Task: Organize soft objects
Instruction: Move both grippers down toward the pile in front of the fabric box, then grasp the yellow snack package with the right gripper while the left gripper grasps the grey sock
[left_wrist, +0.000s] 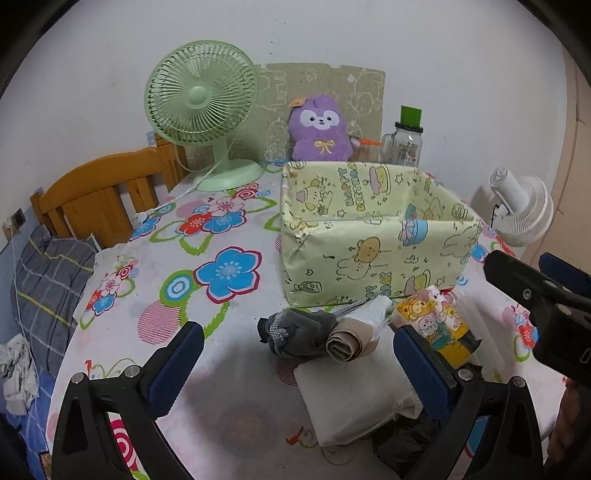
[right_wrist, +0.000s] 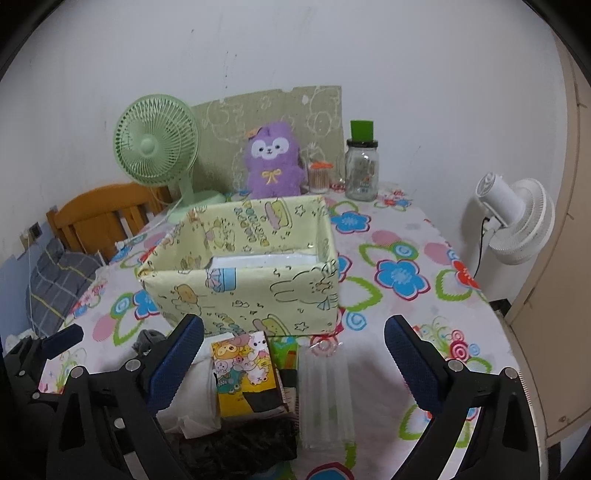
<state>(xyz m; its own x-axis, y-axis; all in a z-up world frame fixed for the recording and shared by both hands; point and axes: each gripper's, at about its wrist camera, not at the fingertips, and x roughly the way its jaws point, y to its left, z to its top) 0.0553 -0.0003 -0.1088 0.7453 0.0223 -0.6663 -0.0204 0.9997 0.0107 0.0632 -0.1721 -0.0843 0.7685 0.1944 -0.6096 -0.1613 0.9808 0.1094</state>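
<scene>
Left gripper (left_wrist: 298, 363) is hovering with fingers spread wide, the rolled grey socks (left_wrist: 295, 330) lying between them on the counter (left_wrist: 207, 295); right gripper (right_wrist: 293, 360) is gaping wide too, cartoon packet (right_wrist: 245, 373) between its fingers, yellow box (right_wrist: 251, 284) just beyond.

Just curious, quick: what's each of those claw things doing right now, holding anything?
Left gripper: open, holding nothing.
Right gripper: open, holding nothing.

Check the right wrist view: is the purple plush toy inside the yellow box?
No, the purple plush toy sits behind the yellow box, against the wall.
</scene>
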